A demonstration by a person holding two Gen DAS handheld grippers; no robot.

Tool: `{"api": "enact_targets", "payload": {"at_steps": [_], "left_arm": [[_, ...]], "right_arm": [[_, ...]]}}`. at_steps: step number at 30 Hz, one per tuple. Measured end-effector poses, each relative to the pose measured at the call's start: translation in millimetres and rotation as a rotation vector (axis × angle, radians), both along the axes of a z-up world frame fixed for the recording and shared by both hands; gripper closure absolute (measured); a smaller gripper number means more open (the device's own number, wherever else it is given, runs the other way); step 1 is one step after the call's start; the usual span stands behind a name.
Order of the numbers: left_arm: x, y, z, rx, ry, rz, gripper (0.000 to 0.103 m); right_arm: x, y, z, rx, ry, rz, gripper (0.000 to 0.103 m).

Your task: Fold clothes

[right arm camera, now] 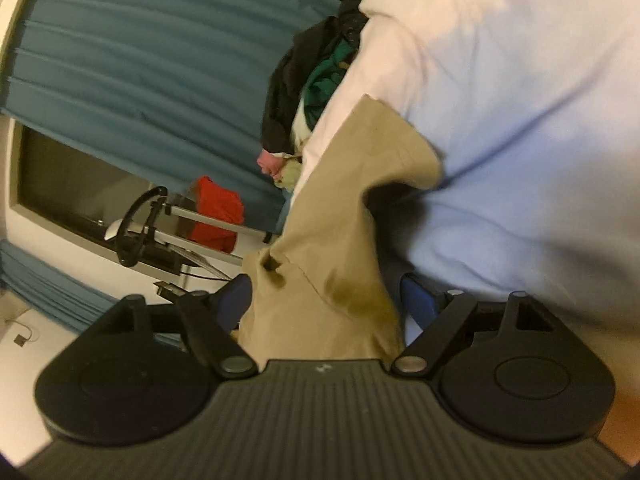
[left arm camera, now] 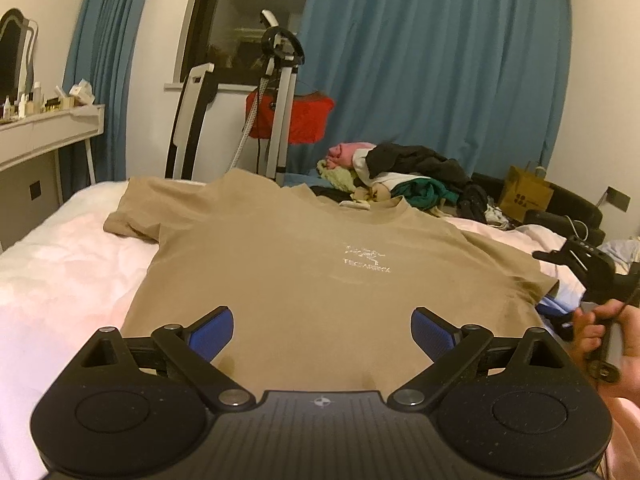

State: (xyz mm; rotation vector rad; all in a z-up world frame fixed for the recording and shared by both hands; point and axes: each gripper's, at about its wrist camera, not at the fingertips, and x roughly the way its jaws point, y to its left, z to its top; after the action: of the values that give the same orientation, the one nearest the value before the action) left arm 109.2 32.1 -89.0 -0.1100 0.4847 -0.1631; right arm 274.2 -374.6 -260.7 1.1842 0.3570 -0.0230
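Both hand-held grippers are seen at the tan T-shirt (left arm camera: 320,256), which is spread print-side up on the white bedspread (left arm camera: 60,264); the left gripper (left arm camera: 322,332) is held over the shirt's hem with its blue pads (left arm camera: 214,330) spread wide and nothing caught between them; the right gripper (right arm camera: 326,300) is seen with its pads parted and a bunched fold of the shirt (right arm camera: 332,240) lying between them, though firm contact on both sides cannot be confirmed, the view being tilted and blurred; in the left wrist view this gripper (left arm camera: 588,264) is found just off the shirt's right sleeve, carried by a hand (left arm camera: 612,340); beyond the shirt's collar a heap of mixed clothes (left arm camera: 404,180) is piled on the bed; behind the shirt, a red garment (left arm camera: 296,120) is hung on a metal stand (left arm camera: 280,92) before blue curtains (left arm camera: 432,64); far right of the shirt a brown paper bag (left arm camera: 524,196) is set.
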Motion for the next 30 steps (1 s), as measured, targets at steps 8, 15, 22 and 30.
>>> {"api": "enact_targets", "payload": {"at_steps": [8,15,22,30], "left_arm": [[21.4,4.9,-19.3,-0.017,0.055,0.041,0.006],[42.8,-1.1,-32.5,-0.010,0.068,0.047,0.006],[49.4,-1.7,-32.5,-0.008,0.066,0.060,0.006],[34.4,16.6,1.4,-0.074,0.018,0.087,0.006]], "right_arm": [[58.7,-8.3,-14.8,-0.027,-0.122,-0.055,0.025],[98.0,-4.9,-2.1,-0.176,-0.046,-0.049,0.073],[93.8,-2.3,35.3,-0.310,-0.047,-0.139,0.092],[79.8,17.5,95.7,-0.555,0.018,-0.200,0.092]]}}
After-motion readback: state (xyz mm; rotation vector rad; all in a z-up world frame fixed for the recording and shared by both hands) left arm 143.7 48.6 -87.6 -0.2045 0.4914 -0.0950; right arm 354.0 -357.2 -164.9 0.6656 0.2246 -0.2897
